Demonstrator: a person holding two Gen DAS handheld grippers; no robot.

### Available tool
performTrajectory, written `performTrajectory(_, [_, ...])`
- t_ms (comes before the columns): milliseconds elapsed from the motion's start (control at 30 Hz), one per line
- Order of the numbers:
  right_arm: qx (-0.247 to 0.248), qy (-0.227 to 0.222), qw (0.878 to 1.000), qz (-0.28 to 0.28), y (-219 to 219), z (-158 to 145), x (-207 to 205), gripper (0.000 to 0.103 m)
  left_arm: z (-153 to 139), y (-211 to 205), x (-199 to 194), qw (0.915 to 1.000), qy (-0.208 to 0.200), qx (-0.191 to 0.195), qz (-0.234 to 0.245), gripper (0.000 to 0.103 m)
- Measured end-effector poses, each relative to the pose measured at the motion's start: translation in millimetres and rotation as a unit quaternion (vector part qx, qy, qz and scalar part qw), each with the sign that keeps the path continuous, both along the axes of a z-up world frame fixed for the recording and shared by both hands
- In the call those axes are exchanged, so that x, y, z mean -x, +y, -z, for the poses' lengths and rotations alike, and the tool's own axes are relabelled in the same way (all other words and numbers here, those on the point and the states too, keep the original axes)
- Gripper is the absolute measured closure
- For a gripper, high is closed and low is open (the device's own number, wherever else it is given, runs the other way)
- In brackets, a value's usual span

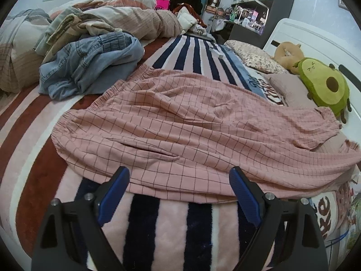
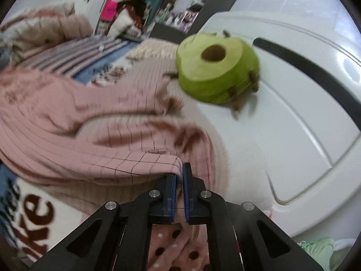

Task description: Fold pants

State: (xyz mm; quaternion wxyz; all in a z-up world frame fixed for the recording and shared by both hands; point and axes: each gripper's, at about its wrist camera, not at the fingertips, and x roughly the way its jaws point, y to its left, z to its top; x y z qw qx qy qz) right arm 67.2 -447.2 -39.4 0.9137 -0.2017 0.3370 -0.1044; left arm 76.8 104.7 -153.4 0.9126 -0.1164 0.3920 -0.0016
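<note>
Pink checked pants [image 1: 191,122] lie spread across the striped blanket [image 1: 171,225] on the bed, waistband at the left, legs running right. My left gripper [image 1: 180,176] is open, its blue-padded fingers [image 1: 115,194] straddling the near edge of the pants without closing on it. In the right wrist view the same pants [image 2: 79,122] are bunched and blurred. My right gripper [image 2: 179,174] is shut on the hem edge of a pant leg.
A heap of blue jeans [image 1: 90,65] and crumpled bedding [image 1: 126,15] lies at the back left. A green avocado plush [image 1: 325,85] [image 2: 216,67] and a pillow [image 1: 255,56] rest by the white headboard [image 2: 293,90]. Shelves [image 1: 255,2] stand beyond.
</note>
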Motion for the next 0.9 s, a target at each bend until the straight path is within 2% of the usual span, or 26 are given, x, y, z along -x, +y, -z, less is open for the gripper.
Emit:
performTrajectory(233, [-0.002,-0.046,0.999,-0.003,23,-63,41,0.103,-10,6,13,0.9997,-0.021,0.016,0.002,0.015])
performTrajectory(433, [-0.02,-0.019,1.0,0.002,22,-89,35,0.103,-9,12,14,0.9995,-0.023,0.02,-0.001,0.015])
performTrajectory(533, [-0.004,0.002,1.0,0.017,15,-75,10,0.103,-3,13,10,0.9997,-0.016,0.02,-0.005,0.015])
performTrajectory(633, [0.012,0.028,0.999,0.034,3,-47,-21,0.103,4,14,4,0.9998,-0.005,0.014,-0.01,0.015])
performTrajectory(767, [0.009,0.048,0.997,0.052,-17,-5,-60,0.103,16,14,-7,0.9996,0.015,0.003,-0.022,0.015])
performTrajectory(867, [-0.006,0.052,0.997,0.065,-33,18,-87,0.094,29,16,-18,0.9989,0.034,0.008,-0.033,0.015])
performTrajectory(900, [-0.011,0.053,0.996,0.069,-37,22,-92,0.087,34,16,-22,0.9985,0.04,0.009,-0.036,0.015])
